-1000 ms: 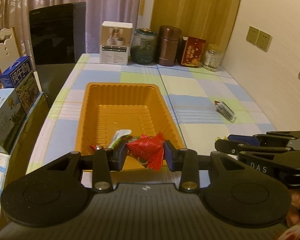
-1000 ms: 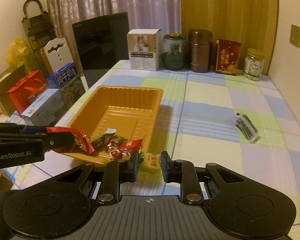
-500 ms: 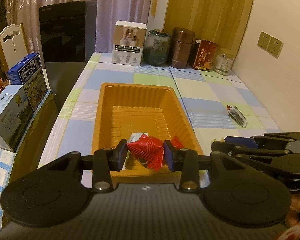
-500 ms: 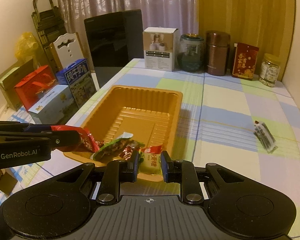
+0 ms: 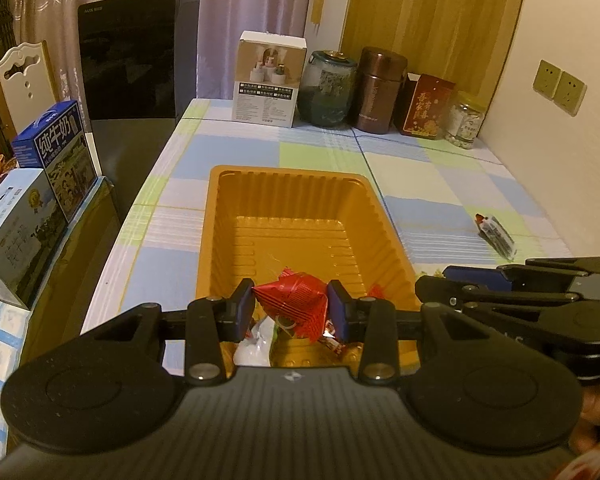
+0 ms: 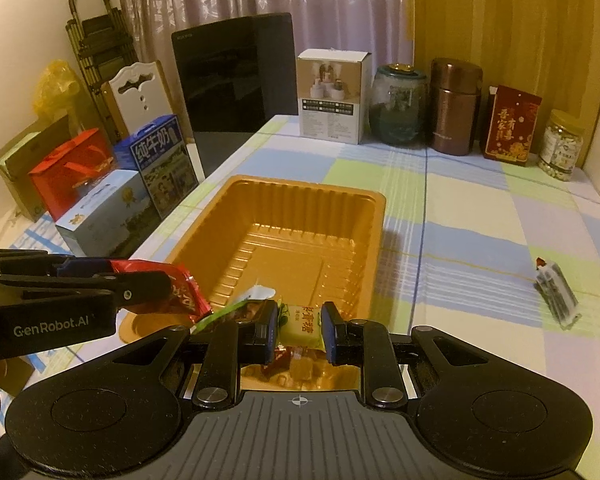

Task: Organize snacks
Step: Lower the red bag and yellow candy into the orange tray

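Both wrist views, over shared tray (image 5: pixel 288 200)

Right gripper (image 6: pixel 299 330) clamping yellow-green candy (image 6: pixel 300 326), above orange tray (image 6: pixel 300 216), left gripper (image 6: pixel 140 286) pinching red packet (image 6: pixel 180 288)

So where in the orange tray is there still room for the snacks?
The far half of the tray is bare, up to its back wall. The near end is crowded with wrappers. On the tablecloth, the patch between the tray and the dark packet is free too.
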Demonstrator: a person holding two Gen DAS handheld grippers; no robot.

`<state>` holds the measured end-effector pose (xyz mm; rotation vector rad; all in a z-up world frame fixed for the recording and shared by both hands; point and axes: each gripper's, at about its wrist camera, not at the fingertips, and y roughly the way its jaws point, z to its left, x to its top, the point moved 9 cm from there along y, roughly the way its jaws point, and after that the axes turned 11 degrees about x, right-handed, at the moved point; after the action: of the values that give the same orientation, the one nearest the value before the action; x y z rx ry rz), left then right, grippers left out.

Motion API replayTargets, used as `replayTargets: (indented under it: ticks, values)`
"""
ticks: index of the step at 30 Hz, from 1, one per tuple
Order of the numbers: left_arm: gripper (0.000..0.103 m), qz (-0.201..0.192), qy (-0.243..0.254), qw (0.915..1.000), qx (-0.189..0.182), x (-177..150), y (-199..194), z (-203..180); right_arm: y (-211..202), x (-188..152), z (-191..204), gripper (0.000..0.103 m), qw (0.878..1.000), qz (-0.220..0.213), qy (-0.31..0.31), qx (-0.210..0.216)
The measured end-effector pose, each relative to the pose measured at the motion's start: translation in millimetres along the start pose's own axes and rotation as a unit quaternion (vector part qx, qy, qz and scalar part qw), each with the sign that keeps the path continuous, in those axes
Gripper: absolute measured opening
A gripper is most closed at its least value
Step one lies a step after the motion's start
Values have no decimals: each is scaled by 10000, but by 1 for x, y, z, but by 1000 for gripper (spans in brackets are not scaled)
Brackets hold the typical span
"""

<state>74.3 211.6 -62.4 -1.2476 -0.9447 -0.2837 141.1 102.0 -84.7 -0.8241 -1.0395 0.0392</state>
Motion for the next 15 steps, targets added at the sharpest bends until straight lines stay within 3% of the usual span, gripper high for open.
replayTargets:
  ticks: [15]
  values:
    - [36,131,48,9999,38,10,39,1,32,2,-16,23,9998,129,132,23]
